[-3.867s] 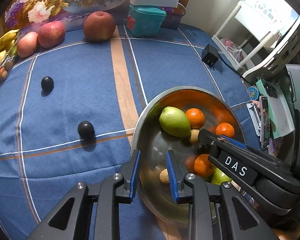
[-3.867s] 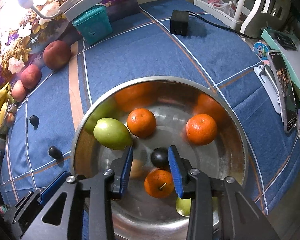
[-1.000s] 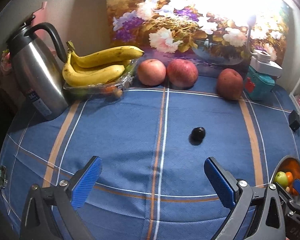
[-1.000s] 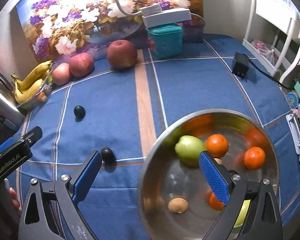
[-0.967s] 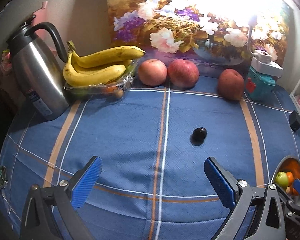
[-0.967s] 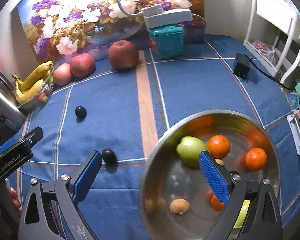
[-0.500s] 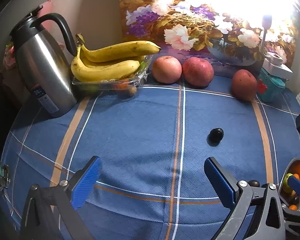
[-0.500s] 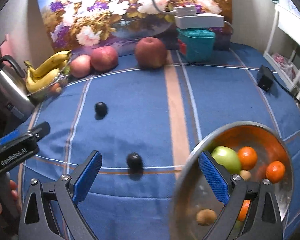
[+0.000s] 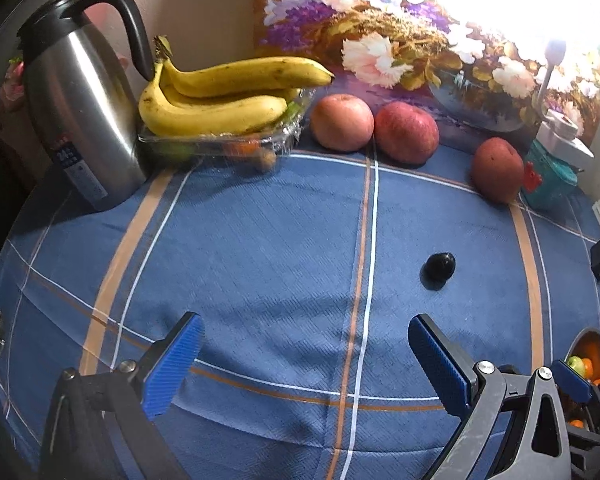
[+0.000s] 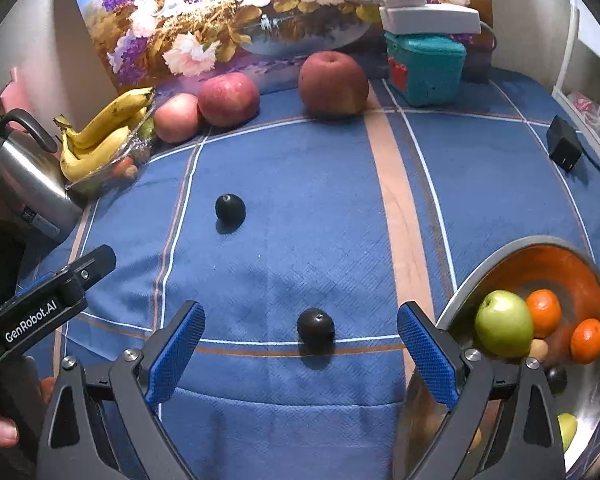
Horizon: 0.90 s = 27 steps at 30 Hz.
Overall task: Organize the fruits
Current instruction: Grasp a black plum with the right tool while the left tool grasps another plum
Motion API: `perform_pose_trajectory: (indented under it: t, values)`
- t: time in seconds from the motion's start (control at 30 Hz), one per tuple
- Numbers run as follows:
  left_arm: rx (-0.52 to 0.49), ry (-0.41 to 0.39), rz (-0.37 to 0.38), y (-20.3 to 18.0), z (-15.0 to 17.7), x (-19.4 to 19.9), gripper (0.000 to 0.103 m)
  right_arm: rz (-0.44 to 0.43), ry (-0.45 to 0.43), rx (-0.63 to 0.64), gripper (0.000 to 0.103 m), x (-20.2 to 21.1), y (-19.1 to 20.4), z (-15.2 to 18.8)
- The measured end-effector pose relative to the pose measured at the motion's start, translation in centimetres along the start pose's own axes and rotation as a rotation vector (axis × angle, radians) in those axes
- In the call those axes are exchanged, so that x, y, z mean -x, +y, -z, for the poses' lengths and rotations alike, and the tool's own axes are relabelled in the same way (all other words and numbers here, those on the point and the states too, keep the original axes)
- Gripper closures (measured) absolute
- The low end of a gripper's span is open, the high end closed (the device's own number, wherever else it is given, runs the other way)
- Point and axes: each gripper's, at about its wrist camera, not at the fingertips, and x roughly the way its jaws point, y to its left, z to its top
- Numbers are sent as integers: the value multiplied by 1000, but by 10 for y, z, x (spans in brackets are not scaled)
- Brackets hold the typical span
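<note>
Two dark plums lie on the blue checked cloth. In the right wrist view the near plum (image 10: 315,327) sits just ahead, between the fingers of my open, empty right gripper (image 10: 300,360); the far plum (image 10: 230,208) lies further back. The steel bowl (image 10: 500,256) at right holds a green apple (image 10: 503,323), oranges (image 10: 543,307) and other fruit. In the left wrist view my left gripper (image 9: 306,364) is open and empty; one plum (image 9: 440,266) lies ahead to its right. Three red apples (image 9: 342,122) and bananas (image 9: 220,96) line the back.
A steel kettle (image 9: 80,116) stands at back left beside the clear tray (image 9: 220,146) under the bananas. A teal box (image 10: 424,68) with a white lamp base stands at back right. A black adapter (image 10: 565,148) lies at the right. A flower painting leans behind.
Both grippers have pulled back from the bowl and opened wide. The right gripper has swung left, so the near plum now lies between its fingers. The left view has shifted slightly left.
</note>
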Motion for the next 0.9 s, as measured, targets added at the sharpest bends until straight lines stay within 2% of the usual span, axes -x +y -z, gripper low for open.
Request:
perform_pose_trajectory:
  t: [0.03, 0.1, 0.23, 0.3, 0.47, 0.77, 0.9]
  values:
    - [1, 5, -1, 0, 1, -2, 0, 3, 2, 4, 9, -1, 1, 0]
    - [11, 24, 16, 0, 4, -8, 0, 15, 11, 14, 24, -5, 2, 0]
    - [35, 59, 60, 1, 7, -17, 0, 29, 35, 12, 29, -14, -1, 2]
    - [28, 75, 58, -1, 9, -22, 0, 30, 48, 11, 40, -18, -2, 3]
    - [36, 132, 64, -4, 15, -34, 2, 45, 81, 14, 44, -30, -3, 7]
    - [37, 168, 90, -8, 19, -38, 13, 71, 85, 10, 64, -33, -6, 8]
    - [37, 172, 104, -9, 18, -35, 18, 43, 84, -5, 75, -31, -7, 8]
